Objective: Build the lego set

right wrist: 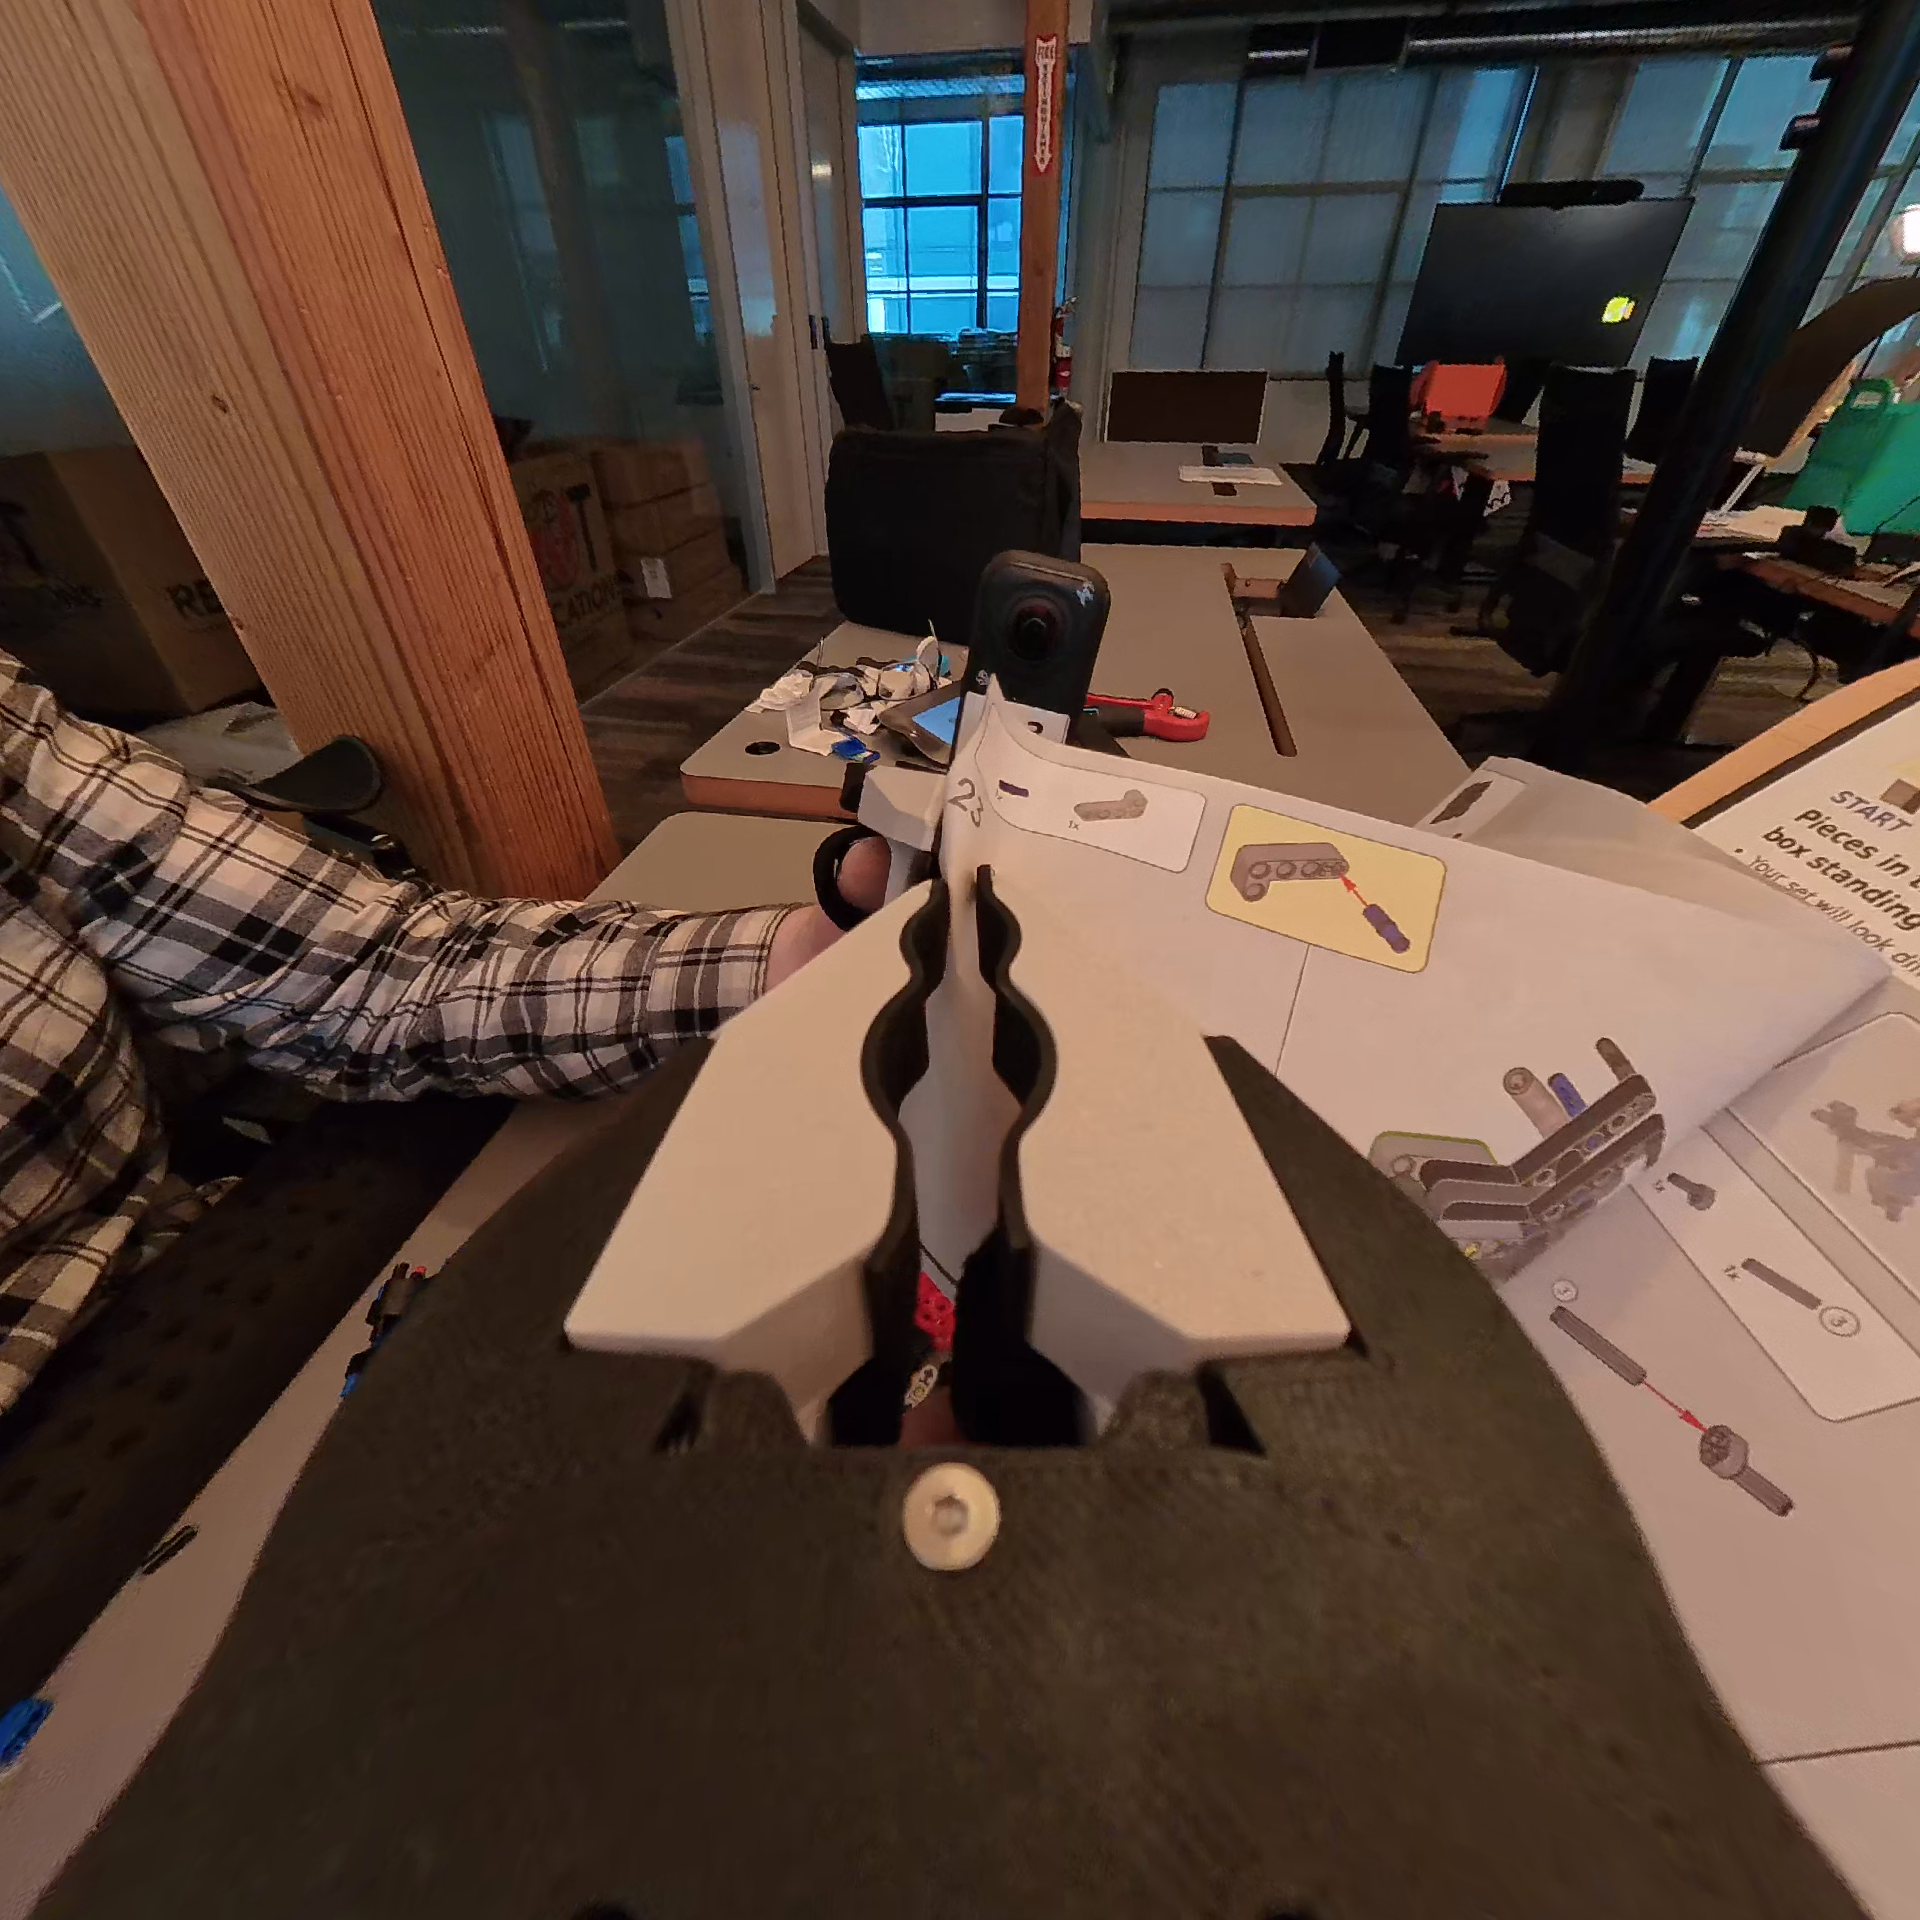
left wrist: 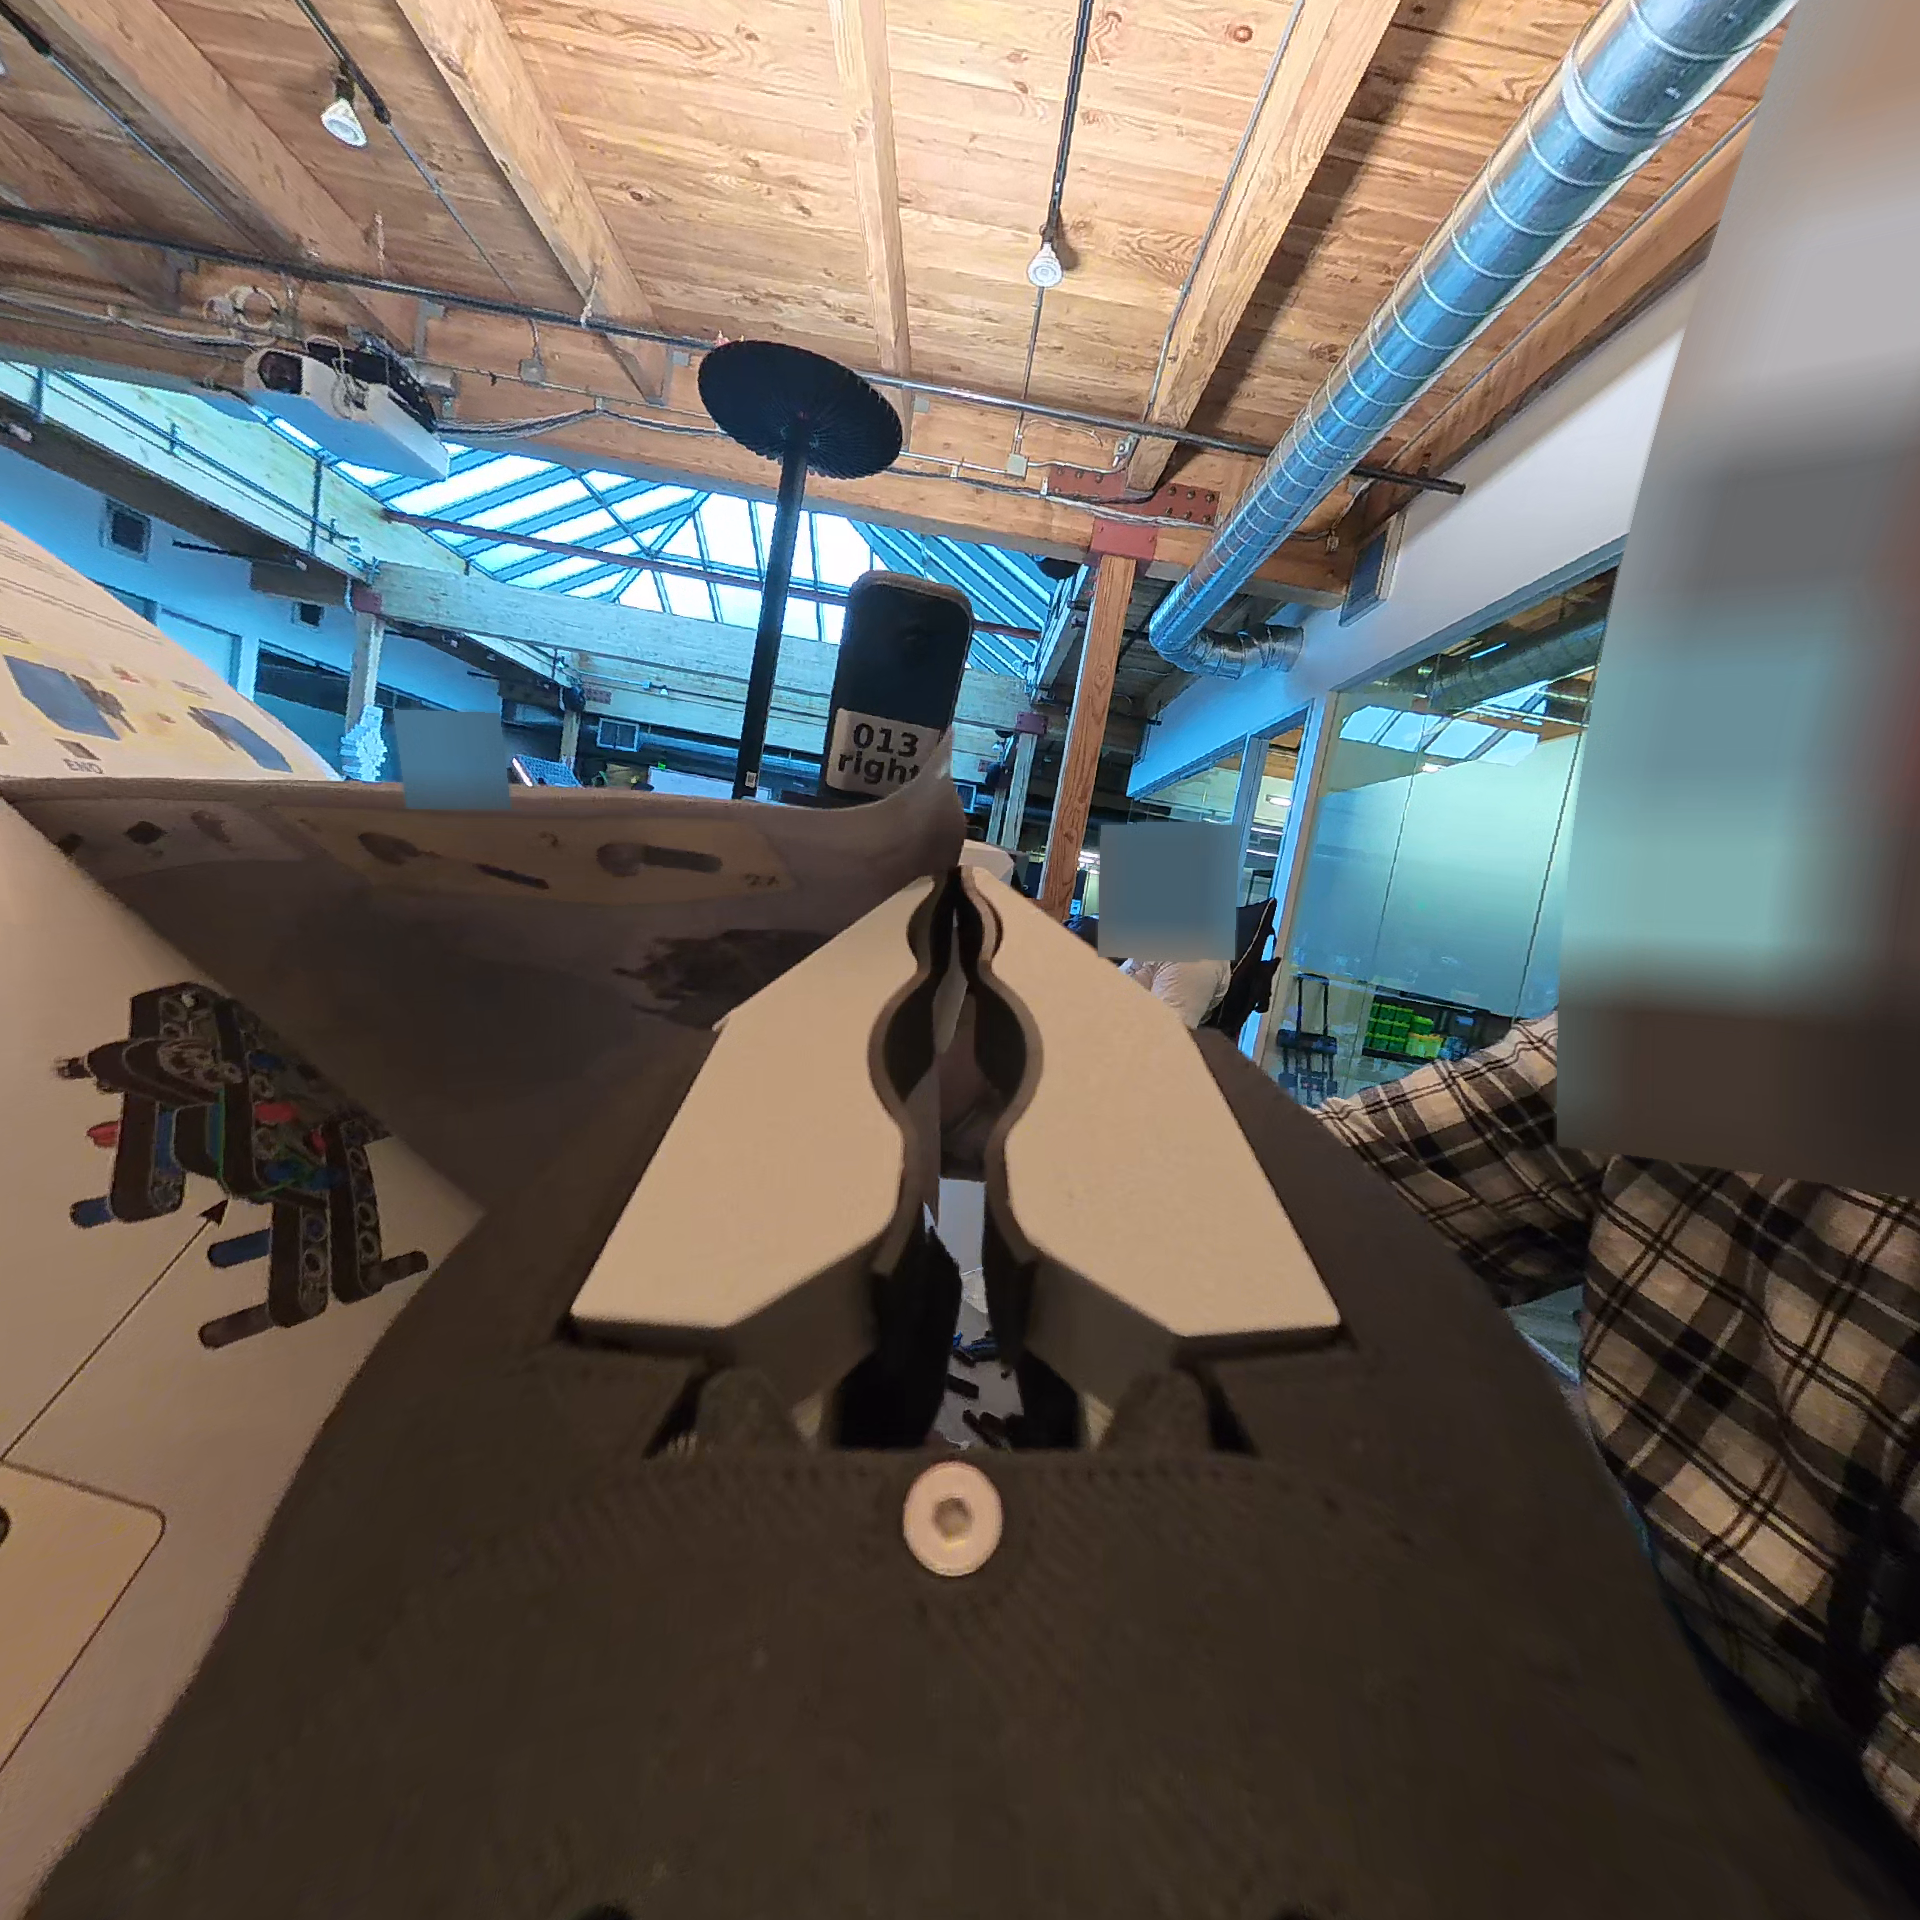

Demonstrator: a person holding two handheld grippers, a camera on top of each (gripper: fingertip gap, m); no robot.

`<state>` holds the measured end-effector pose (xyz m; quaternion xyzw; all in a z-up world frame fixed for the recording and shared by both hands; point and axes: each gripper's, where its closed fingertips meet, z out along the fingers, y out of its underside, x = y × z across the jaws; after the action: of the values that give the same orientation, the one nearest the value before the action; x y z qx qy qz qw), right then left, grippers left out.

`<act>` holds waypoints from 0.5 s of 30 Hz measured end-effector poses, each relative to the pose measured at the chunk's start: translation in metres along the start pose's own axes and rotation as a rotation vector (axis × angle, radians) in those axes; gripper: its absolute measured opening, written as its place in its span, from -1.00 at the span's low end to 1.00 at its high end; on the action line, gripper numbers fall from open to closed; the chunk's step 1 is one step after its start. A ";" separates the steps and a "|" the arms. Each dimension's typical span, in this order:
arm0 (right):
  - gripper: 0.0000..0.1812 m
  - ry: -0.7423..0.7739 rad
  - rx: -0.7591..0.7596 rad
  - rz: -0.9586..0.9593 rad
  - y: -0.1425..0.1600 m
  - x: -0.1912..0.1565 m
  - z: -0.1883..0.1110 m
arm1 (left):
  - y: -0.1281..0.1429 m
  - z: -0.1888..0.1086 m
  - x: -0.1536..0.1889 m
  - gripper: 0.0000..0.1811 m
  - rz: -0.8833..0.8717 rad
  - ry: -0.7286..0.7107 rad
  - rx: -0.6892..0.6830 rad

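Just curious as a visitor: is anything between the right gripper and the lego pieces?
Yes: the right gripper is shut on a booklet page, which fills its grip; a red lego piece only peeks through the gap below.

Skylit, dim indoors, fisheye-warped edges

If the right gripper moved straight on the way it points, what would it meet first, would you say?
The right gripper is already shut on the booklet page. Straight ahead, beyond the page, it would probably meet the left gripper, though depth is hard to judge.
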<state>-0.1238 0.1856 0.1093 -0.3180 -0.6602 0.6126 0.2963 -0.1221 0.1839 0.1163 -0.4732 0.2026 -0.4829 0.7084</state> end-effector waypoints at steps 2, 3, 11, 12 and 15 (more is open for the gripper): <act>-0.96 -0.004 0.008 0.007 0.000 0.000 0.000 | 0.000 0.000 -0.001 -1.00 -0.006 0.003 0.002; -0.96 -0.006 0.011 0.011 0.000 0.000 -0.001 | 0.000 0.000 -0.001 -1.00 -0.006 0.005 0.003; -0.96 -0.018 0.020 0.018 -0.002 -0.001 -0.001 | 0.000 0.000 0.000 -1.00 -0.020 0.016 0.016; -0.96 -0.020 0.024 0.020 -0.002 -0.001 -0.001 | -0.001 0.000 0.000 -1.00 -0.019 0.017 0.017; -0.96 -0.024 0.030 0.022 -0.002 -0.002 -0.001 | 0.000 0.000 0.000 -1.00 -0.024 0.022 0.022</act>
<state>-0.1218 0.1849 0.1118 -0.3135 -0.6507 0.6295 0.2863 -0.1223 0.1835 0.1167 -0.4624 0.1992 -0.4987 0.7055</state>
